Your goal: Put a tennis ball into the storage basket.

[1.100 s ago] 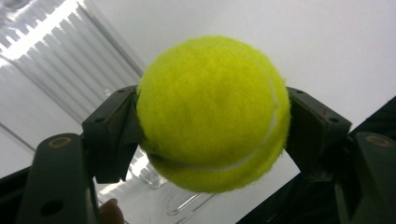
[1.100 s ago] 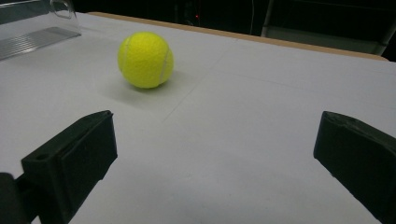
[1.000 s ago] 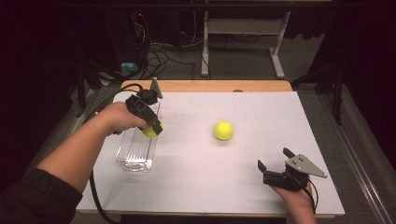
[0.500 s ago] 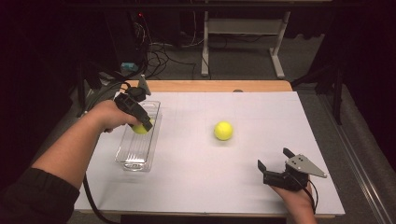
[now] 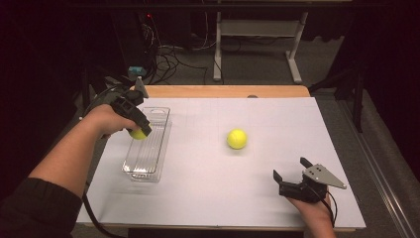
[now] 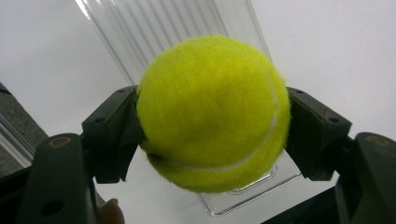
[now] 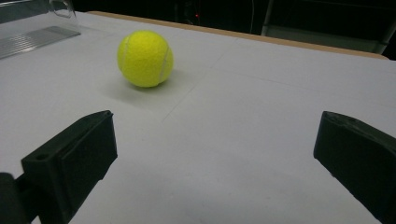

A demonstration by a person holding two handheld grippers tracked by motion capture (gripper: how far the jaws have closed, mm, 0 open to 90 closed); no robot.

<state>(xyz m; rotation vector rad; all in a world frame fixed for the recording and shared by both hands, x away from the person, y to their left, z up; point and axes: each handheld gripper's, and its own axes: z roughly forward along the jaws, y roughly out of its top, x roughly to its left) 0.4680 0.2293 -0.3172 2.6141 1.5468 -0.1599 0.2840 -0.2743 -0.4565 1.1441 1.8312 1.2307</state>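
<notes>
1. My left gripper is clamped on a tennis ball — both black pads press into its yellow felt from either side, as the left gripper view shows.
2. That held ball hangs over the far half of the clear plastic tray, which lies lengthwise on the left part of the white table.
3. Below the ball, in the left gripper view, the tray's ribbed floor and one rounded corner are visible; I cannot tell whether the ball touches the tray.
4. My right gripper rests near the table's near right edge, its jaws standing wide apart with nothing between them.
5. A second tennis ball sits on the bare table around the middle, well apart from the tray and from my right gripper.
6. In the right gripper view that loose ball lies ahead and toward my left jaw's side — the tray's end shows beyond it.
</notes>
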